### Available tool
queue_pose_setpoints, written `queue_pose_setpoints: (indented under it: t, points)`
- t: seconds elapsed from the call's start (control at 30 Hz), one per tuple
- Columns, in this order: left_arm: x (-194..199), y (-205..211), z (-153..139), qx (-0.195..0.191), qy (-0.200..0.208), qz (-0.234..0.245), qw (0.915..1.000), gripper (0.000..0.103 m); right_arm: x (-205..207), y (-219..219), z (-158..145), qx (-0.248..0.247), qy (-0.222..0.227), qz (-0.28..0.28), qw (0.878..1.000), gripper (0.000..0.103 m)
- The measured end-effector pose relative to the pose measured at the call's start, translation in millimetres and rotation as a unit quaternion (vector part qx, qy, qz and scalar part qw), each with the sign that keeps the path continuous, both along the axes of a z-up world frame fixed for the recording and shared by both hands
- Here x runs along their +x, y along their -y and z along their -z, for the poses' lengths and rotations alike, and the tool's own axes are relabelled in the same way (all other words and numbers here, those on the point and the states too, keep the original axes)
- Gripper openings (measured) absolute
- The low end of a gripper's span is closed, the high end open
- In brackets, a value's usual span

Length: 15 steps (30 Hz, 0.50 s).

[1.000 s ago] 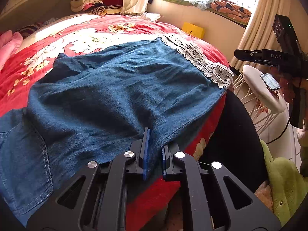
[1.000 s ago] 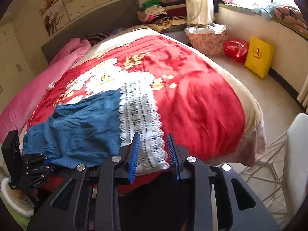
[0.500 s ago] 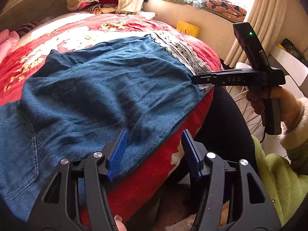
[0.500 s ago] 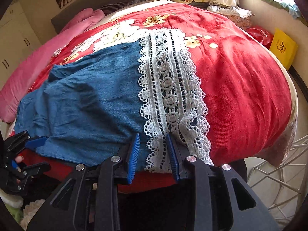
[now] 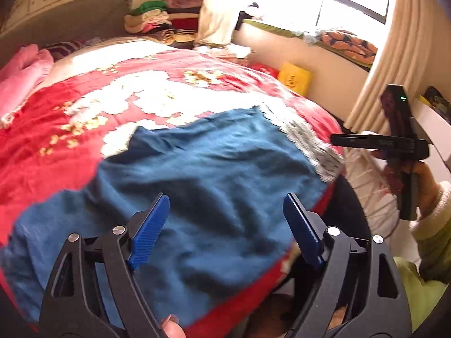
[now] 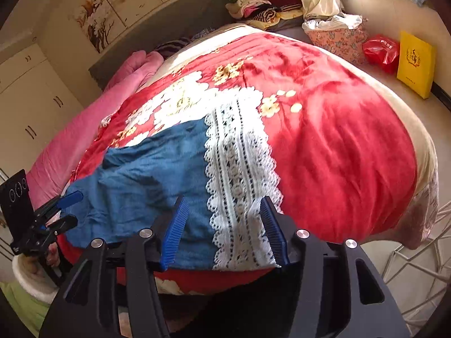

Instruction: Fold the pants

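Note:
Blue denim pants with a white lace hem lie spread flat near the front edge of a red flowered bedspread. My left gripper hovers just above the denim. Its jaws are opening wide, and the pads press on nothing. My right gripper hangs over the near end of the lace hem. Its jaws are opening too, with the hem lying below the gap and both pads off it. Each gripper shows in the other's view: right gripper, left gripper.
A pink blanket runs along the bed's left side. Folded clothes are stacked behind the bed. A yellow bag and a red bag stand on the floor at right. A white wire chair is close on the right.
The left jaws went from shut on the denim's edge to wide apart, and that gripper rose. The right jaws spread off the lace hem and drew back a little.

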<state>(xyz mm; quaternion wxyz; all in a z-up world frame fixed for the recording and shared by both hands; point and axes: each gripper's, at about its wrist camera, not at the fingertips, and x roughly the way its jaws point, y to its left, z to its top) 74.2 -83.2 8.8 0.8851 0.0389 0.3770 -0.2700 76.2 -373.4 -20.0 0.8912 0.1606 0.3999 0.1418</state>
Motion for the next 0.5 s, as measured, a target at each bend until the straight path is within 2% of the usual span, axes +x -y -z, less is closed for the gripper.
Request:
queue_pose_setpoints:
  t: [0.13, 0.37, 0.47, 0.5]
  points:
    - [47, -13, 0, 0.017, -0.012, -0.026, 0.9994, 0.076, 37, 7, -1, -0.005, -0.003, -0.014, 1.0, 0.061]
    - [114, -28, 21, 0.048, -0.066, -0.042, 0.9958, 0.076, 112, 6, 18, 0.005, -0.024, -0.045, 0.999, 0.062]
    - [134, -31, 38, 0.029, -0.105, -0.034, 0.9935, 0.076, 132, 3, 29, 0.046, -0.048, -0.065, 0.996, 0.062]
    - [138, -31, 43, 0.014, -0.122, -0.031, 0.992, 0.071, 136, 1, 32, 0.053, -0.053, -0.071, 0.995, 0.061]
